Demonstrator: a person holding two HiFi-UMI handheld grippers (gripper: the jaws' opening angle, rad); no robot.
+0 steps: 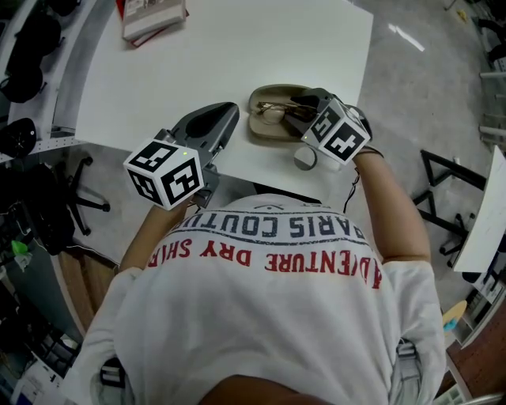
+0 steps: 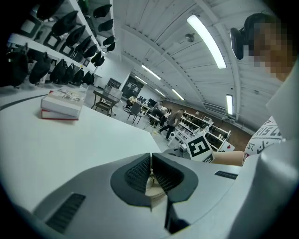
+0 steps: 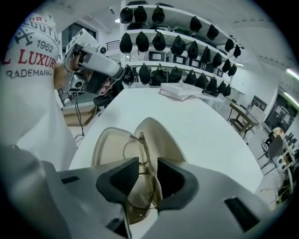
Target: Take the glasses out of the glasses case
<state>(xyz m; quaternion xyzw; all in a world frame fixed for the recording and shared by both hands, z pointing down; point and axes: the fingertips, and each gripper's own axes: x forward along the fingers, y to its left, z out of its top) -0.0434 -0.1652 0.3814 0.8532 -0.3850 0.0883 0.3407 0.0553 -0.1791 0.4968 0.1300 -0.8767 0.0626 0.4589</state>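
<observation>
An open beige glasses case (image 1: pixel 262 131) lies near the front edge of the white table (image 1: pixel 237 55), with thin gold-rimmed glasses (image 1: pixel 271 111) inside. My right gripper (image 1: pixel 298 117) reaches down into the case from the right. In the right gripper view the glasses (image 3: pixel 134 149) stand between the pads of that gripper (image 3: pixel 148 170), which are close on both sides with a little space still showing. The case shell (image 3: pixel 108 142) and its raised lid (image 3: pixel 161 135) lie beyond. My left gripper (image 1: pixel 232 109) rests shut just left of the case, its tips (image 2: pixel 150 158) meeting on nothing.
A red-and-white book (image 1: pixel 152 19) lies at the far side of the table. Shelves of black items (image 3: pixel 177 44) line the wall beyond. A dark office chair (image 1: pixel 55 206) stands left of the table, and a black frame (image 1: pixel 451 190) on the floor to the right.
</observation>
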